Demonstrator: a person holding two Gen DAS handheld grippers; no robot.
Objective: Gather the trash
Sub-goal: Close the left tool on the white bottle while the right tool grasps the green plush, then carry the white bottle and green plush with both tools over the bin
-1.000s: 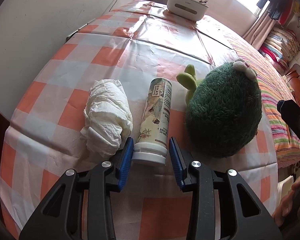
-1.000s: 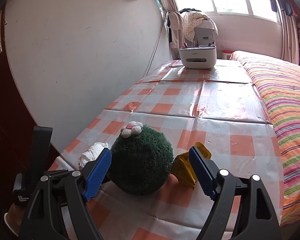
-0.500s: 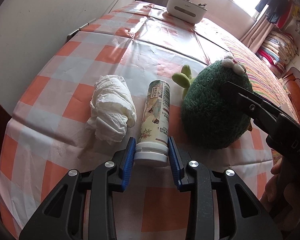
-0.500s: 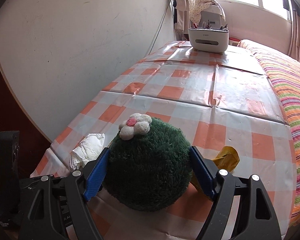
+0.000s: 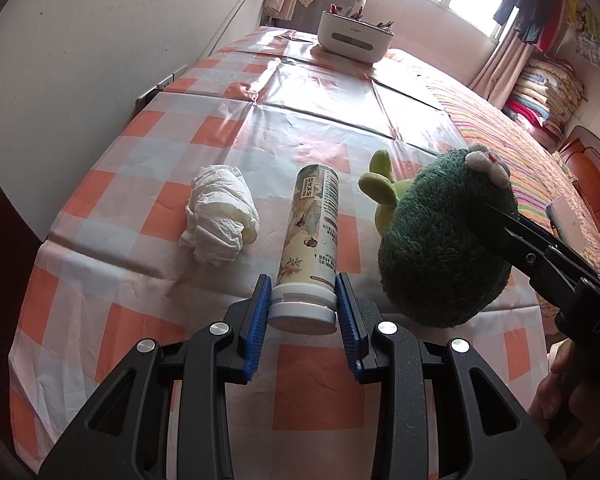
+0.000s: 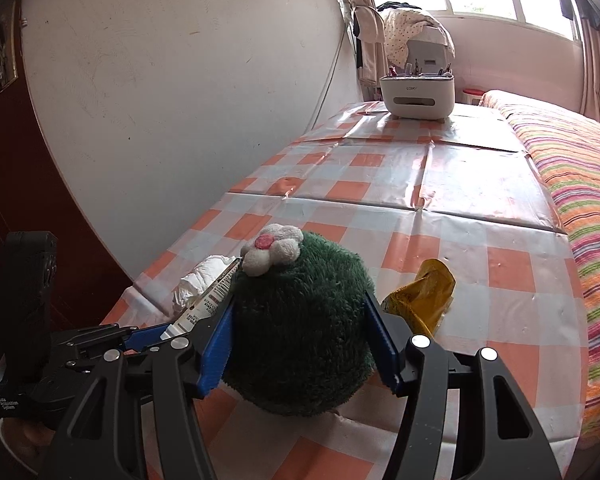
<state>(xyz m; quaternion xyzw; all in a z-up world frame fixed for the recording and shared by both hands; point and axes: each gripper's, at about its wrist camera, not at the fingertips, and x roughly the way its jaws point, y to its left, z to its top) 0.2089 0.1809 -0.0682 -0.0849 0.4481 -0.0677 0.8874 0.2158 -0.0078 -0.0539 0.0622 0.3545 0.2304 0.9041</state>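
A printed bottle with a white cap (image 5: 310, 252) lies on the checked tablecloth (image 5: 220, 128). My left gripper (image 5: 303, 304) is shut on its cap end. A crumpled white tissue (image 5: 220, 218) lies to its left. My right gripper (image 6: 300, 344) has closed on the dark green plush toy with a white flower (image 6: 300, 320), its blue pads pressing both sides. The plush also shows in the left wrist view (image 5: 444, 240). A crumpled yellow wrapper (image 6: 422, 300) lies to the right of the plush. The bottle (image 6: 208, 304) and tissue (image 6: 196, 284) show left of the plush.
A white organiser box (image 5: 354, 36) stands at the table's far end, also in the right wrist view (image 6: 418, 94). A wall (image 6: 180, 80) runs along the left. A striped bed (image 6: 580, 184) borders the right side.
My left gripper has closed onto the bottle's cap end. My right gripper has moved forward around the plush and closed on it.
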